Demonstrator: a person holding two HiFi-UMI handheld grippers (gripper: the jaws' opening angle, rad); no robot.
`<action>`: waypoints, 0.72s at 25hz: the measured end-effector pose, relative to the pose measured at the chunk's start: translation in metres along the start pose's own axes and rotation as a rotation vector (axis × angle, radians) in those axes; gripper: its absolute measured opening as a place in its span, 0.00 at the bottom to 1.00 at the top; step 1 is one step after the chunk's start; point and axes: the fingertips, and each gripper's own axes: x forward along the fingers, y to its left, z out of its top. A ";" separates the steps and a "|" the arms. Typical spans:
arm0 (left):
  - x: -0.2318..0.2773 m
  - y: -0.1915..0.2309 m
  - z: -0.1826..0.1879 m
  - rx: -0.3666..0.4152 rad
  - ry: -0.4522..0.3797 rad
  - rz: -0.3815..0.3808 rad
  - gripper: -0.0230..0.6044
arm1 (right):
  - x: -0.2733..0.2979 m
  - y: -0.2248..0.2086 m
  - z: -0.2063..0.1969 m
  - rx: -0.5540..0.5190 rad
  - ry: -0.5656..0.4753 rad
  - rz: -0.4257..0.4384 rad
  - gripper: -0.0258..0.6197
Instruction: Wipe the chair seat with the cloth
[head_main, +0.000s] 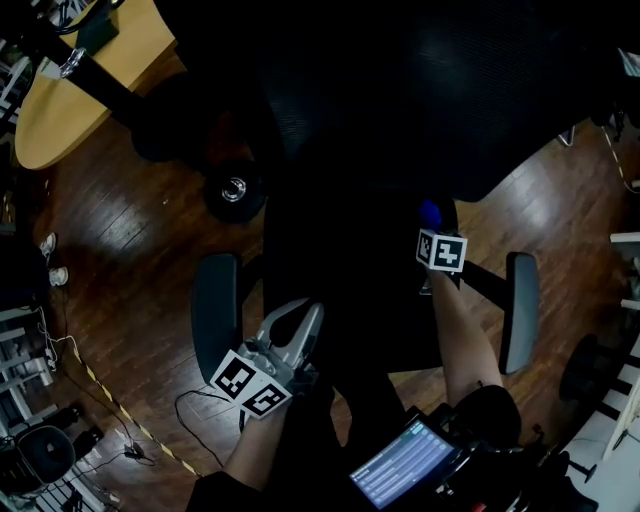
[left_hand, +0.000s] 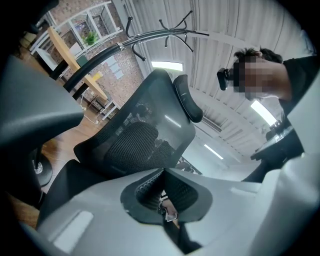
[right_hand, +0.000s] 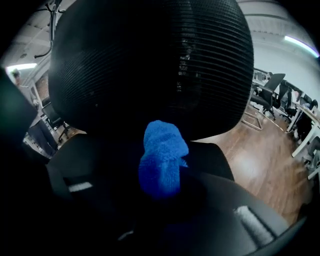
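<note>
A black office chair fills the head view; its dark seat (head_main: 350, 300) lies between two armrests (head_main: 215, 300). My right gripper (head_main: 432, 228) is over the seat's right rear part, below the mesh backrest (head_main: 400, 90). It is shut on a blue cloth (head_main: 430, 212). In the right gripper view the blue cloth (right_hand: 162, 160) sticks out of my right gripper (right_hand: 162, 189) toward the seat (right_hand: 95, 155) and the mesh backrest (right_hand: 150, 65). My left gripper (head_main: 312, 315) hangs at the seat's front left, shut on nothing. In its own view my left gripper (left_hand: 162, 172) tilts up at the backrest (left_hand: 140, 140).
Dark wooden floor (head_main: 130, 270) surrounds the chair. A round wooden table (head_main: 70, 90) stands at the far left, a chair caster (head_main: 233, 188) beside it. A cable (head_main: 190, 410) and striped tape lie on the floor. A lit screen (head_main: 405, 465) sits near me. Other chairs (right_hand: 267, 92) stand at the right.
</note>
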 end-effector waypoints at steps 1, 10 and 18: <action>0.001 -0.001 0.000 0.001 0.001 -0.001 0.02 | -0.002 -0.004 -0.002 -0.001 0.000 -0.003 0.11; 0.001 -0.007 0.000 0.012 0.004 -0.008 0.02 | -0.004 -0.007 0.000 -0.020 0.002 -0.029 0.11; -0.014 -0.011 0.010 0.002 -0.019 0.008 0.02 | 0.003 0.174 0.003 -0.089 0.011 0.261 0.11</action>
